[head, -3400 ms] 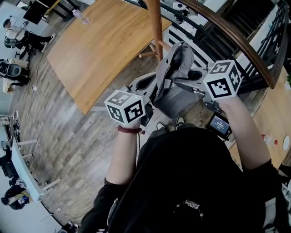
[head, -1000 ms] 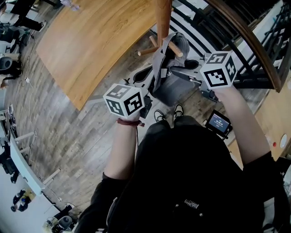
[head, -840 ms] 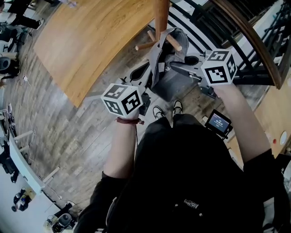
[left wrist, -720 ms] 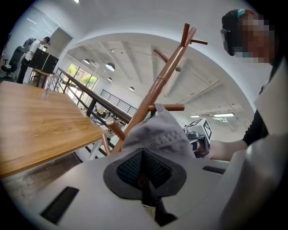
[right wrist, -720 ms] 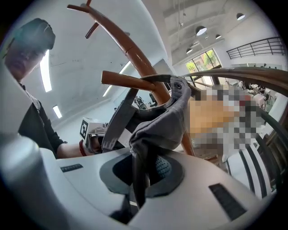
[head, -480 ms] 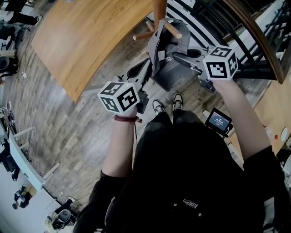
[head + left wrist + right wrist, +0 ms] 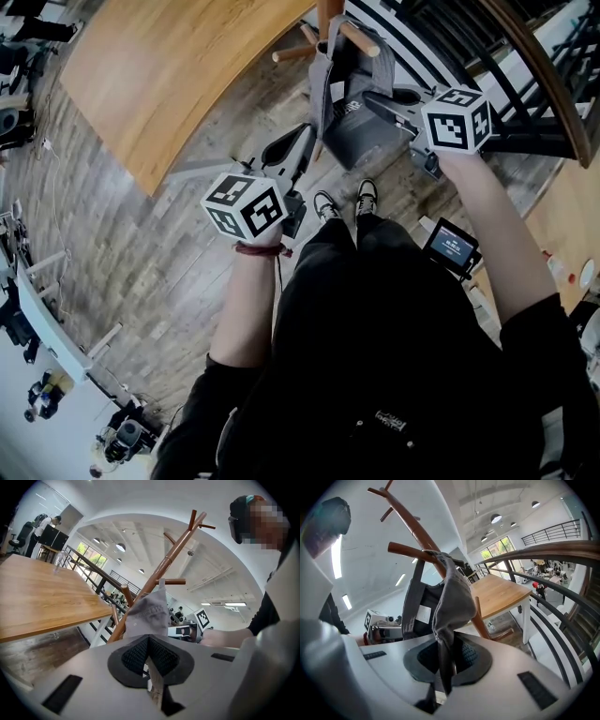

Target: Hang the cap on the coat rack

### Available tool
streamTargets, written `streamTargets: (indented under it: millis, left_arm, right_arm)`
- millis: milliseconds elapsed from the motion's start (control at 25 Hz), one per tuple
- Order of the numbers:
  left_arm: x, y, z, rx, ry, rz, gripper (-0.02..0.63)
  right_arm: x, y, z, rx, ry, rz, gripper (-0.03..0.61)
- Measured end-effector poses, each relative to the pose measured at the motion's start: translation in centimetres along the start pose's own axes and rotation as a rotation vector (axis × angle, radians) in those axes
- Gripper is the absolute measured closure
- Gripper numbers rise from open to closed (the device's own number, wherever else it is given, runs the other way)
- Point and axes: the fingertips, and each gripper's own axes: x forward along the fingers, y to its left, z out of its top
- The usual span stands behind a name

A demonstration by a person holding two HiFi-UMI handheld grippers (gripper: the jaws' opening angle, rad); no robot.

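Compared with the frame from a few seconds earlier, the cap (image 7: 354, 131) is being held higher and closer against the coat rack (image 7: 328, 11). Where it was being carried low beside the pole, its back is now being draped over a peg (image 7: 410, 551), and both grippers are being seen nearer the 12 o'clock edge of the head view. The grey cap is being kept at 12 o'clock from the person, between the two tools. The right gripper (image 7: 443, 648) is being held at 1 o'clock. Its jaws are being pressed all but together on a fold of the cap's grey cloth, which is running down into the slot between the pads. The left gripper (image 7: 148, 641) is being held at 10 o'clock, lower than the right. Its jaws are likewise being kept nearly closed, with a thin pale strip being pinched between the pads and the cap's lower edge being met at the jaw tips. In the right gripper view the peg is being shown pointing toward 9 o'clock, with the cap hanging below it. A wooden table (image 7: 169, 75) is being seen at 11 o'clock beyond the left gripper and a dark railing (image 7: 548, 89) at 2 o'clock. The person's shoes (image 7: 325, 203) are being seen on the plank floor (image 7: 141, 253) just below the cap.
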Motion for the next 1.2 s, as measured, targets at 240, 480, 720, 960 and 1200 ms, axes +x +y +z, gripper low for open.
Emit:
streamTargets:
  millis: [240, 480, 720, 960, 1200]
  left_arm:
    - [-0.4, -0.1, -1.5, 0.007, 0.037, 0.003, 0.609]
    - [-1.0, -0.2, -1.0, 0.001, 0.037, -0.002, 0.609]
    - [-0.1, -0.3, -2.9, -0.004, 0.05, 0.001, 0.609]
    - [-0.1, -0.2, -3.0, -0.007, 0.058, -0.005, 0.609]
    - [-0.1, -0.3, -2.7, -0.014, 0.065, -0.011, 0.609]
  right_arm:
    - [0.5, -0.9, -0.4, 0.026, -0.019, -0.008, 0.549]
    - [1.1, -0.5, 0.5, 0.05, -0.032, 0.002, 0.463]
    - [0.6, -1.4, -0.9, 0.064, -0.05, 0.023, 0.442]
    - [0.7, -1.8, -0.9, 0.07, -0.057, 0.01, 0.414]
    - [0.9, -3.0, -1.6, 0.087, -0.029, -0.042, 0.346]
